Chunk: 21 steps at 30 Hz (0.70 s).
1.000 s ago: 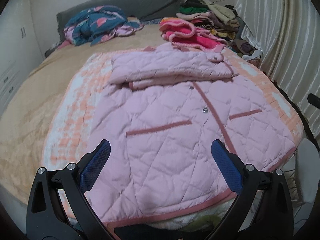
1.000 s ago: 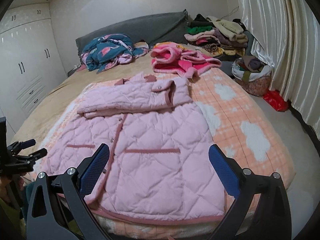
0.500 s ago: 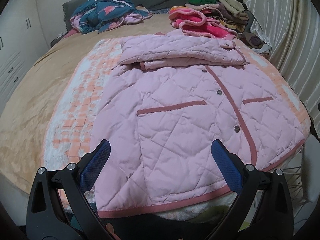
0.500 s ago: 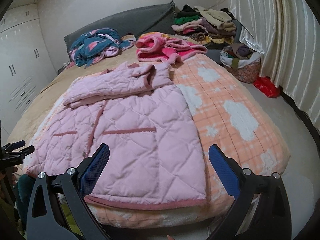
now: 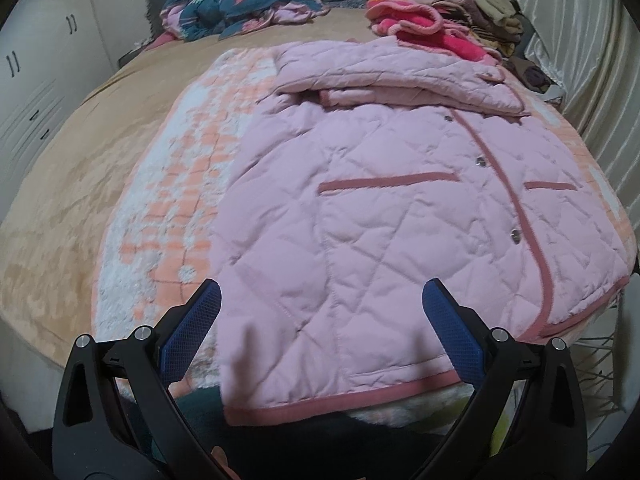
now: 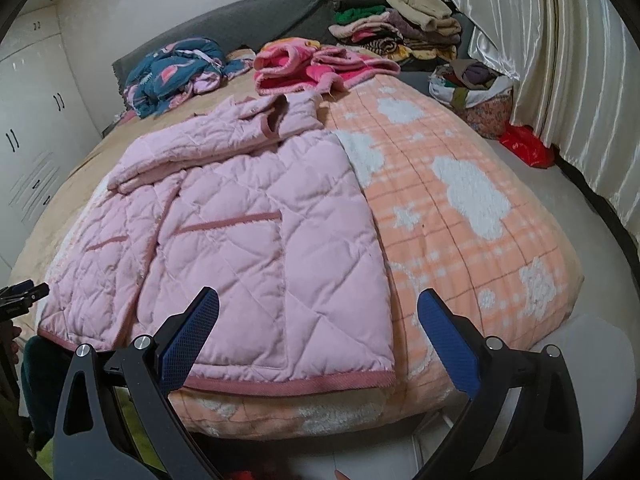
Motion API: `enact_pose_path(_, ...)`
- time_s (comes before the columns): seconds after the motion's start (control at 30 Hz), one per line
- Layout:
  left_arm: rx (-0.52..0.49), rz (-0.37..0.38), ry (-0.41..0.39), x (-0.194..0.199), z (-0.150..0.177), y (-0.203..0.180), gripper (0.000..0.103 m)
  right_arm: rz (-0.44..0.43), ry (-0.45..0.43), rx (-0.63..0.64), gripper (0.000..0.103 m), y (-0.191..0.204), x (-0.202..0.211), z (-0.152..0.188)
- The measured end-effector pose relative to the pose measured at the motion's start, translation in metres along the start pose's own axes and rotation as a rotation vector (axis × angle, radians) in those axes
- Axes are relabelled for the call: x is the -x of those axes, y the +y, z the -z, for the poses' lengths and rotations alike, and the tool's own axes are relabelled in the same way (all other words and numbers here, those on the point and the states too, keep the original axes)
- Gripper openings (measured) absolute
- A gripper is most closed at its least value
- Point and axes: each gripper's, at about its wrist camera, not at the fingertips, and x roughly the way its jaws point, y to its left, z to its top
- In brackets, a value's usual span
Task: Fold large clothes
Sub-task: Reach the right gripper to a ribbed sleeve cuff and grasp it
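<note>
hovering near the pink quilted jacket (image 5: 380,216) hem on the bed (image 6: 460,220): left tool (image 5: 320,332) and right tool (image 6: 316,332) both spread apart, empty. no readable labels.

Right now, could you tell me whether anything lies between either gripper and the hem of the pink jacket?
Nothing visible does. The left gripper and right gripper are both open just short of the pink jacket, whose hem lies bare at the bed's edge.

Pale pink quilted jacket (image 5: 400,208), orange-and-white plaid blanket (image 6: 460,216)
</note>
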Motion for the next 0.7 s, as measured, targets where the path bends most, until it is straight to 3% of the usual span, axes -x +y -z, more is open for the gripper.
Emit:
enact_pose_path(0.3,0.051,-0.030,0.056,-0.015,0.012,0.027,0.095,-0.003,0.036,-0.003,0.099,-0.005,-0.014,0.008)
enact_pose_path(0.7,0.109,0.016,0.175,-0.047,0.021,0.040,0.095,-0.003,0.091,-0.014,0.099,-0.011,-0.032,0.009)
